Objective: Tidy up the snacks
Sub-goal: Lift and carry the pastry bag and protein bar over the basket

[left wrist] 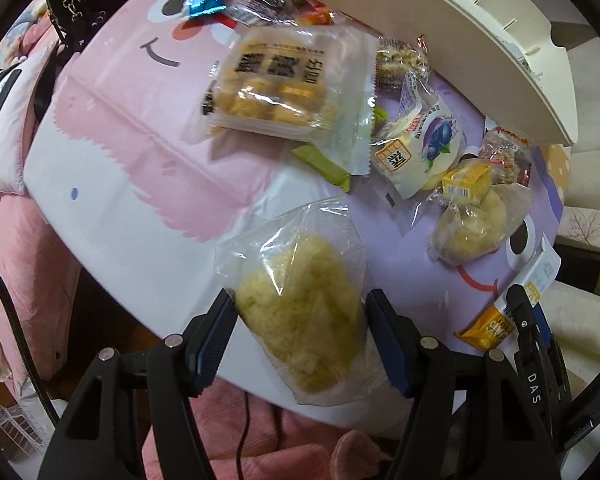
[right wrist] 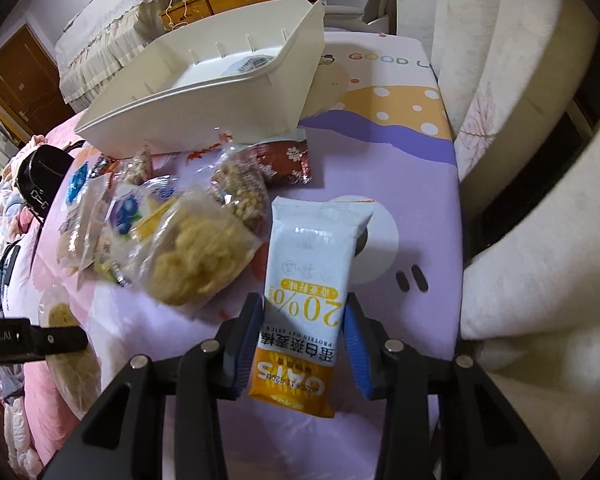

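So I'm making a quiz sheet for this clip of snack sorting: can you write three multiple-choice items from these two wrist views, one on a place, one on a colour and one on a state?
1. Where does the white bin stand?
A. on the table beyond the snack pile
B. on the floor
C. in a gripper

2. What colour is the bottom band of the oat bar packet?
A. green
B. orange
C. black

3. What is the left gripper doing?
A. standing open with nothing between its fingers
B. gripping a clear bag of yellow crumbly cake
C. gripping a blue packet

Answers:
1 A, the bin sits on the tablecloth behind the heap.
2 B, the band marked OATS is orange.
3 B, the cake bag sits between its blue pads, lifted off the cloth.
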A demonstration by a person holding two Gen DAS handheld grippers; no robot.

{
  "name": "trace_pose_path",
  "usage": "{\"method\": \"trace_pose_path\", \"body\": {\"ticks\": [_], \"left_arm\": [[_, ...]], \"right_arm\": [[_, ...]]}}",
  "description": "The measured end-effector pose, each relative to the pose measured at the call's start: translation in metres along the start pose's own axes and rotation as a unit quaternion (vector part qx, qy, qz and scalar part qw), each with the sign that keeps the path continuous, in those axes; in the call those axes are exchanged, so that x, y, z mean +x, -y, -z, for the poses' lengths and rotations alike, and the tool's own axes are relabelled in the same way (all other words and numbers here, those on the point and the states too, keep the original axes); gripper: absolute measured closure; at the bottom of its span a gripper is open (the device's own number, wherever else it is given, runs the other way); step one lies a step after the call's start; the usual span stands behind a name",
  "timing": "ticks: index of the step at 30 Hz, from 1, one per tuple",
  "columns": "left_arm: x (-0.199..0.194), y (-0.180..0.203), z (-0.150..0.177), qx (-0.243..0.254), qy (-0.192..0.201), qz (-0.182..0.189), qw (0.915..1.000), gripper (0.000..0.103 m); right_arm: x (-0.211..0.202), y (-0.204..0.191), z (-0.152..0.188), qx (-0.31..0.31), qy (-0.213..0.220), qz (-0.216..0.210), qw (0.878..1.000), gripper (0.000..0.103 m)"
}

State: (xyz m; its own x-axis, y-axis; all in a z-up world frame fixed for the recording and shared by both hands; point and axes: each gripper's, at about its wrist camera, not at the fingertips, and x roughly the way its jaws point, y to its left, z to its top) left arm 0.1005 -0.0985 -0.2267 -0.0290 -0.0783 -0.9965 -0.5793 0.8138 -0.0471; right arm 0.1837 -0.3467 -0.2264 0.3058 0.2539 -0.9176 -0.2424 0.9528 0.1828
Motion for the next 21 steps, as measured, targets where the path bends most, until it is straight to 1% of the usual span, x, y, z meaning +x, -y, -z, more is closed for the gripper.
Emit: {"method": "trace_pose_path", "body": {"ticks": [2, 4, 6, 9, 13, 21], "left_arm": [[-0.01, -0.008, 0.001, 0.003, -0.003, -0.001, 1.0, 0.038], [-0.024, -0.013, 0.0, 0.004, -0.013, 0.005, 0.9999, 0.038], [-0.031, -0.019, -0.005, 0.001, -0.011, 0.01, 0.9999, 0.038], [-0.049, -0.027, -0.01, 0.004, 0.004, 0.015, 0.9999, 0.038], [-0.076, -0.035, -0.018, 0.007, 0.023, 0.032, 0.9992, 0.038], [-0.111, -0.036, -0.06, 0.04, 0.063, 0.035, 0.9966, 0.038]], "right_arm": [[-0.005, 0.0, 0.002, 0.004, 0.002, -0.002, 1.0, 0.063], [-0.013, -0.002, 0.005, 0.005, 0.006, 0.005, 1.0, 0.063], [-0.02, -0.003, 0.006, 0.005, 0.013, 0.007, 1.0, 0.063], [-0.03, -0.005, 0.004, 0.004, 0.023, 0.005, 1.0, 0.063], [-0.043, -0.008, -0.002, 0.005, 0.04, -0.001, 0.999, 0.063], [-0.061, -0.025, -0.028, 0.003, 0.074, -0.004, 0.997, 0.063]]}}
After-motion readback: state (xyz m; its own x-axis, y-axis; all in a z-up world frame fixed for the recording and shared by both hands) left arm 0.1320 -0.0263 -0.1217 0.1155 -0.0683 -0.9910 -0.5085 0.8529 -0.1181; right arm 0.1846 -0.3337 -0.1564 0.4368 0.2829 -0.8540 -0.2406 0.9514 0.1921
